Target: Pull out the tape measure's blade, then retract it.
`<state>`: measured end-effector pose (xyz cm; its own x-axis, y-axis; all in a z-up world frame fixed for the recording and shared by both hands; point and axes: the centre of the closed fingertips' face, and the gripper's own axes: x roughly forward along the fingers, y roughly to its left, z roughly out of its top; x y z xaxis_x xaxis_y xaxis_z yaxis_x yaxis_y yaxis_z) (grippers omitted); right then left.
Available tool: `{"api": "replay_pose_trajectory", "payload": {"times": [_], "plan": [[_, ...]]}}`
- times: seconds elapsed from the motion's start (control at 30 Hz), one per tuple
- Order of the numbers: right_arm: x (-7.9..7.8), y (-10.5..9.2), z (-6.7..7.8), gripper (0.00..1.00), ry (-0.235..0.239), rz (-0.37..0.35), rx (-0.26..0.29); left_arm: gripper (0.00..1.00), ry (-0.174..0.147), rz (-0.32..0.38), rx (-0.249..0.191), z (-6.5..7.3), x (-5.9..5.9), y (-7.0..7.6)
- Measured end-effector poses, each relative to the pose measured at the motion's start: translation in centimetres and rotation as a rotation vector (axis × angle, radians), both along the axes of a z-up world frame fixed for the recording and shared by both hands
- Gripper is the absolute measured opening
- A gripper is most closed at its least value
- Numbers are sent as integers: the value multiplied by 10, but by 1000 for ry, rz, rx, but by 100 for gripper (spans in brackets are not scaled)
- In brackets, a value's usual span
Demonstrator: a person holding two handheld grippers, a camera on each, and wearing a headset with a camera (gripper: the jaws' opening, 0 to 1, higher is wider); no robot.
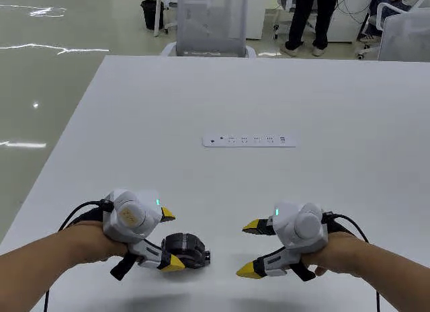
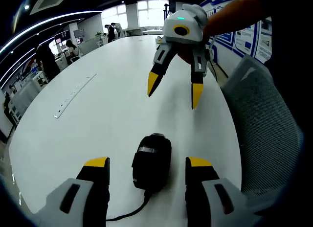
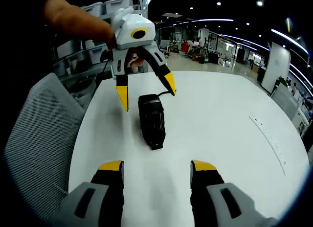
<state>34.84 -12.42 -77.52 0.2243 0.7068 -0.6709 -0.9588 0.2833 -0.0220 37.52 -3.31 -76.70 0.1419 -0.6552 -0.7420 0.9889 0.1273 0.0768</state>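
A black tape measure (image 1: 186, 249) lies on the white table (image 1: 269, 97) near its front edge, with no blade showing. My left gripper (image 1: 170, 239) is open and straddles it, one yellow-tipped jaw on each side without touching. The left gripper view has the tape measure (image 2: 152, 161) between the left gripper's (image 2: 146, 163) spread jaws, a thin cord trailing from its near end. My right gripper (image 1: 249, 248) is open and holds nothing, a short way to the right, facing the tape measure (image 3: 151, 120). Opposite each other stand the right gripper (image 2: 174, 90) and the left gripper (image 3: 146, 90).
A white power strip (image 1: 248, 140) lies flat in the middle of the table. A mesh chair (image 1: 211, 23) stands at the far edge, with a person (image 1: 309, 19) and a black bin (image 1: 151, 13) beyond. The table's left edge (image 1: 60, 137) runs diagonally.
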Motion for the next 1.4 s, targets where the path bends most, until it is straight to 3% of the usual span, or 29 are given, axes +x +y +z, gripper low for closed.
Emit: {"api": "replay_pose_trajectory", "payload": {"times": [0.13, 0.43, 0.53, 0.63, 0.83, 0.93, 1.0, 1.17, 1.4], "plan": [[0, 13, -5, 53, 5, 50, -24, 55, -3, -48, 51, -9, -5, -1], [8, 31, -21, 50, 17, 107, -97, 48, 20, -40, 95, -19, -1, -7], [8, 35, -25, 48, 25, 119, -111, 41, -16, -90, 136, -21, 0, -8], [6, 36, -30, 45, 30, 144, -142, 40, -12, -97, 142, -22, 0, -13], [10, 42, -33, 41, 32, 156, -154, 42, 15, -117, 164, -30, -2, -19], [10, 44, -34, 39, 33, 160, -163, 43, -4, -136, 186, -34, 0, -19], [11, 46, -36, 39, 29, 162, -168, 44, 5, -140, 191, -35, -1, -21], [5, 51, -41, 37, 37, 187, -184, 42, -28, -179, 195, -37, -2, -24], [6, 56, -45, 33, 39, 193, -194, 34, -24, -185, 203, -37, -6, -22]]}}
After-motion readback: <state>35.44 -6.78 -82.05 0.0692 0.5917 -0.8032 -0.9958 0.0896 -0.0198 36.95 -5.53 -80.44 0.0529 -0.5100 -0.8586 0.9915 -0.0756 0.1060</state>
